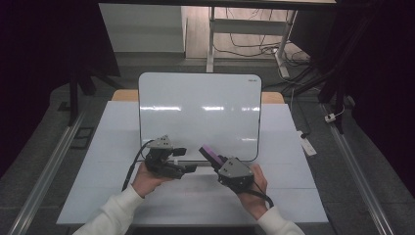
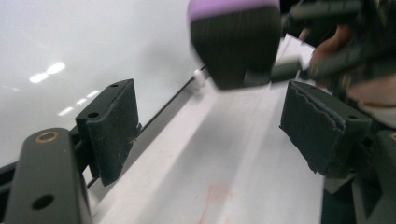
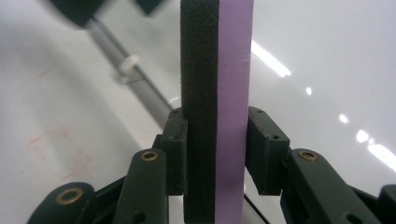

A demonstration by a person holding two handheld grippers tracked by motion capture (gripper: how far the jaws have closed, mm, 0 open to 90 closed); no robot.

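Note:
A white board (image 1: 199, 112) lies flat on the white table (image 1: 112, 147). My right gripper (image 1: 218, 159) is shut on a board eraser (image 1: 209, 152), which has a purple back and black foam. In the right gripper view the eraser (image 3: 217, 93) stands upright between the pads of the right gripper (image 3: 217, 151), over the board's lower edge. My left gripper (image 1: 188, 160) points right toward the eraser and is open. In the left gripper view the left gripper (image 2: 217, 123) has its pads well apart with nothing between them, and the eraser (image 2: 233, 42) hangs just beyond their tips.
The table's front edge runs just under the person's white sleeves. Metal rails (image 1: 54, 161) run along the floor on both sides. Behind the table stand a desk leg (image 1: 211, 39) and loose cables (image 1: 254, 49). A power strip (image 1: 308, 143) lies on the floor at the right.

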